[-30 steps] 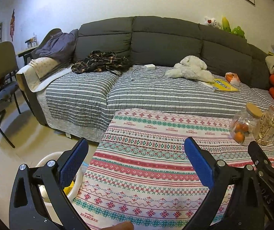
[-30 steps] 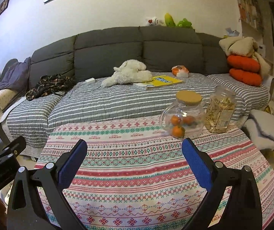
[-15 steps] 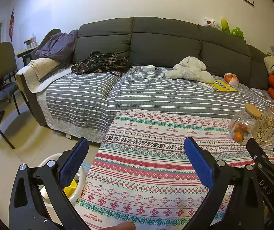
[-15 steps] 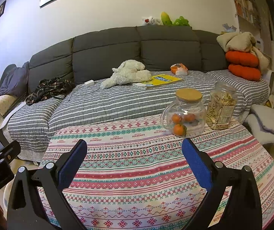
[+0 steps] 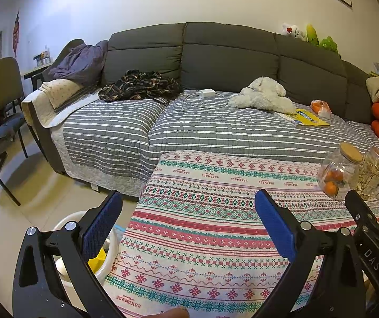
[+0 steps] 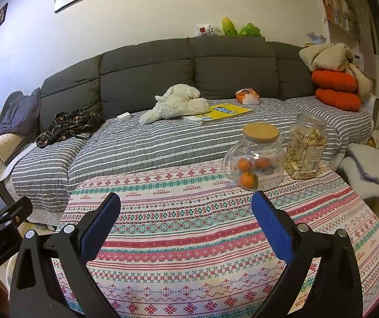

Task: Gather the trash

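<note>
Two jars stand on the desk (image 6: 189,228): one glass jar (image 6: 255,156) holding three oranges (image 6: 247,179), one snack jar (image 6: 306,148). The sofa (image 6: 163,137) carries one white plush toy (image 6: 179,103), one yellow book (image 6: 224,111), one plaid shirt (image 6: 67,126), two orange cushions (image 6: 335,87). Three small plush toys (image 6: 226,29) sit on its backrest.

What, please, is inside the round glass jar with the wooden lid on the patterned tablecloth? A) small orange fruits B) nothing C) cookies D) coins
A: the right wrist view shows three small orange fruits at the bottom of the clear glass jar, beside the taller snack jar.
</note>
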`<control>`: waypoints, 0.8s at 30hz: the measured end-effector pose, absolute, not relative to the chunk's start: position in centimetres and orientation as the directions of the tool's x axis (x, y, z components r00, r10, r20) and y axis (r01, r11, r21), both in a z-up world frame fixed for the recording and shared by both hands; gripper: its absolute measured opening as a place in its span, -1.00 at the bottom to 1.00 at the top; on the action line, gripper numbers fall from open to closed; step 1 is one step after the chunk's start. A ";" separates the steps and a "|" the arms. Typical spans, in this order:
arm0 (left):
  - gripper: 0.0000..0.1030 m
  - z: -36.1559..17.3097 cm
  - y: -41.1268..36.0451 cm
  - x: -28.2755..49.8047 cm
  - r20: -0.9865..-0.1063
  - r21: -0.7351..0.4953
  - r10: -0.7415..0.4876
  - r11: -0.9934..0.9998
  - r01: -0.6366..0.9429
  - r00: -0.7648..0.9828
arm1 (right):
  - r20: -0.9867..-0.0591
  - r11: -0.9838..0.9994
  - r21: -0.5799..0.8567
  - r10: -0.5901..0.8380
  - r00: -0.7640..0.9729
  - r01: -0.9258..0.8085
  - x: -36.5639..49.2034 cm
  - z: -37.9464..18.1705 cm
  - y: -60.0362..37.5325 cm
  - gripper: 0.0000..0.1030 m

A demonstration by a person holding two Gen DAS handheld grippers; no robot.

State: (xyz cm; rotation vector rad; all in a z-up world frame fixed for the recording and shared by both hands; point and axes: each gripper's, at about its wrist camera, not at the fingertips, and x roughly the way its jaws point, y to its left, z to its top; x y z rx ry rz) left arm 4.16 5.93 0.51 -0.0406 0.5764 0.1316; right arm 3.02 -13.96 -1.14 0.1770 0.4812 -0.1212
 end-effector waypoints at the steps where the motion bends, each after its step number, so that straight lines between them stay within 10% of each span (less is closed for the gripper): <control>1: 0.86 0.5 5.9 4.2 -0.546 -0.002 0.113 0.991 -0.136 0.830 | -0.470 0.977 0.142 -0.073 0.880 0.157 3.0 -1.1 -14.0 0.87; 24: 0.86 0.5 6.0 4.1 -0.544 0.013 0.126 0.990 -0.142 0.830 | -0.475 0.981 0.134 -0.062 0.878 0.141 2.7 -1.3 -13.6 0.87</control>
